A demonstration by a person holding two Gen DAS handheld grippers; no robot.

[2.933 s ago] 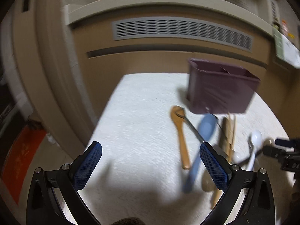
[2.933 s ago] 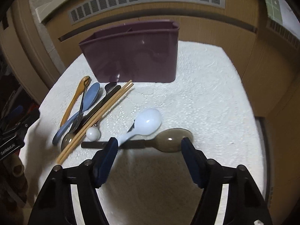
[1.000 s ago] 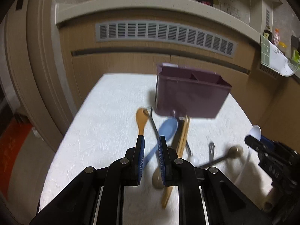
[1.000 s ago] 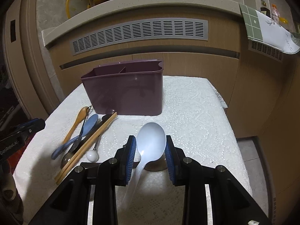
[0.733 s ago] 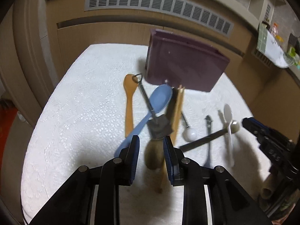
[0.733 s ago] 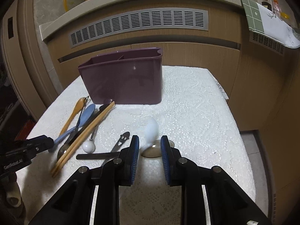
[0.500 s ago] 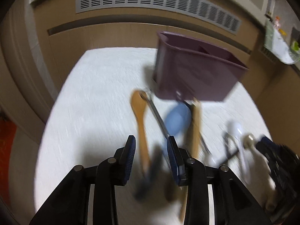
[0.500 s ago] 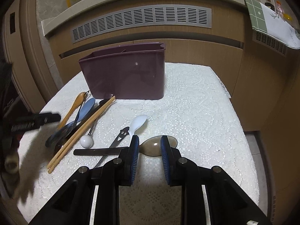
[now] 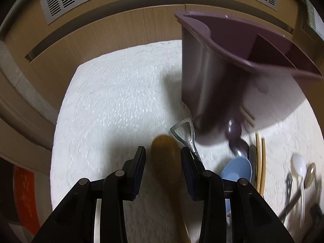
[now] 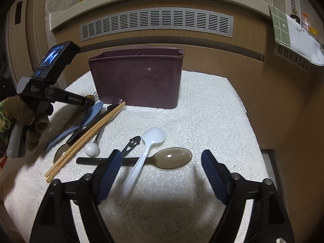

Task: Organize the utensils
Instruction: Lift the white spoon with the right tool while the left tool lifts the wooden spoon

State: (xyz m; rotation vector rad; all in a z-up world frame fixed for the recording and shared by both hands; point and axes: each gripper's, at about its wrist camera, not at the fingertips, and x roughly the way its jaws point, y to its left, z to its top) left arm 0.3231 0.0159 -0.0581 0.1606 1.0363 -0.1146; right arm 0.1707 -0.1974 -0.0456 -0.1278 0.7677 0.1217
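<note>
A purple divided caddy (image 10: 137,81) stands upright at the back of the white table. My right gripper (image 10: 162,175) hovers low at the front, its jaws opening wide with nothing pressed between them. The white plastic spoon (image 10: 150,139) lies loose across a brown translucent spoon (image 10: 174,158), its handle just inside my left finger. My left gripper (image 9: 163,168) is partly open, low over the blurred wooden spoon (image 9: 165,147), whose bowl shows between the pads. In the left wrist view the caddy (image 9: 212,77) is right ahead.
Left of the caddy lie a blue spoon (image 10: 95,109), chopsticks (image 10: 87,137), a white ball-ended utensil (image 10: 92,149) and a black opener (image 10: 131,143). A metal loop handle (image 9: 185,131) lies beside the wooden spoon. A vented wooden cabinet (image 10: 158,22) backs the table; its right edge drops off.
My right gripper let go of the white spoon, which now lies on the table, and its jaws spread wide. My left gripper went from shut to partly open and dropped over the wooden spoon.
</note>
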